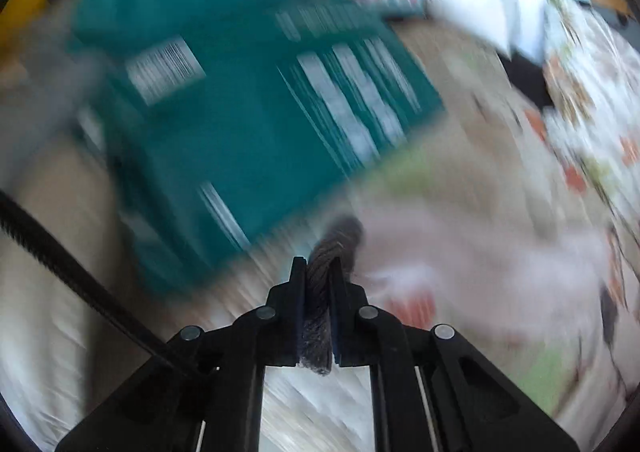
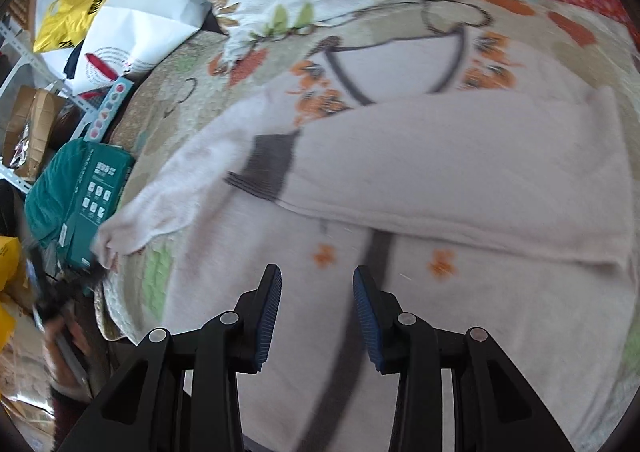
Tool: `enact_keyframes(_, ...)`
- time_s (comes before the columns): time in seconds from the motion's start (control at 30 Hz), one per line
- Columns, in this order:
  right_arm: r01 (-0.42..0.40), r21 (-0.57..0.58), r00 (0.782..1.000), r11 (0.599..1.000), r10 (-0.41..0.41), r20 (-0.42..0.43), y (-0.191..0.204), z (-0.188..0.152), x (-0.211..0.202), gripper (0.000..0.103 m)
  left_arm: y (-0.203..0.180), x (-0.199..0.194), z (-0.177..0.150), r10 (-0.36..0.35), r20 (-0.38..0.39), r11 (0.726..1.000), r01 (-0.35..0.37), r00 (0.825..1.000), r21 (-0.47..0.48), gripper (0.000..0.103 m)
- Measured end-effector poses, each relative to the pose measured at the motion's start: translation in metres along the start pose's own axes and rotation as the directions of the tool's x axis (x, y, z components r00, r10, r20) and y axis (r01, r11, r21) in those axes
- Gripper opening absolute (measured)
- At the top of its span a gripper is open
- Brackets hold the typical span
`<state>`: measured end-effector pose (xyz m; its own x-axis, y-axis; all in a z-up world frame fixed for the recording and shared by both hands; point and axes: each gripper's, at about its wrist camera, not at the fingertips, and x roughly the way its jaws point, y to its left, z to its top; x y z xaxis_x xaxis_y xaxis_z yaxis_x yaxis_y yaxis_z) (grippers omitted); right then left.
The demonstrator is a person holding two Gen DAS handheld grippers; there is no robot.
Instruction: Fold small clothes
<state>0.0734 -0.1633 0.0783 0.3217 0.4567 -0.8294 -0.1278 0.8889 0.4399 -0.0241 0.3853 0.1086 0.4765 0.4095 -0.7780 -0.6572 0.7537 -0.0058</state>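
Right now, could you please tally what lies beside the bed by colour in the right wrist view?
Teal: 2, a towel and a box.
Yellow: 1, a bag.
White: 1, a bag.
Brown: 1, a carton.
Total: 5.

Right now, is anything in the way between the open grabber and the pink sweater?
No, nothing visible. The right gripper hangs open straight over the pale pink sweater, with only bare cloth beneath. The left gripper already pinches its grey cuff.
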Motion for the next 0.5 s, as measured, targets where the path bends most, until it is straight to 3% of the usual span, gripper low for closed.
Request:
enact_keyframes(0.07, -0.001, 0.022, 1.0, 1.0, 0.001, 0.009, -0.01, -0.005, -0.006, 0.041, 0.013, -0.016, 0.026, -0.007, 0.038, 0.998, 0.009, 0.999, -0.066, 0.013)
enact_keyframes(0.17, -0.002, 0.043, 1.0, 0.999, 0.001, 0.024, -0.019, -0.013, -0.013, 0.041, 0.025, -0.035, 0.05, 0.034, 0.094, 0.99, -0.021, 0.995, -0.137, 0.038)
enact_keyframes(0.2, -0.004, 0.046, 1.0, 0.999, 0.003, 0.025, -0.022, -0.016, -0.015, 0.041, 0.028, -0.042, 0.053, 0.028, 0.12, 0.989, -0.01, 0.992, -0.148, 0.058)
enact_keyframes(0.23, -0.005, 0.048, 1.0, 0.999, 0.004, 0.026, -0.023, -0.018, -0.016, 0.041, 0.032, -0.049, 0.054, 0.002, 0.145, 0.988, 0.021, 0.989, -0.156, 0.072)
enact_keyframes(0.33, -0.01, 0.056, 1.0, 0.998, 0.009, 0.021, -0.027, -0.027, -0.016, 0.041, 0.034, -0.054, 0.041, -0.065, 0.163, 0.984, 0.09, 0.985, -0.157, 0.077)
enact_keyframes(0.5, -0.013, 0.076, 1.0, 0.997, 0.012, 0.005, -0.036, -0.039, -0.012, 0.041, 0.021, -0.006, 0.006, -0.134, -0.017, 0.983, 0.131, 0.991, -0.133, 0.077)
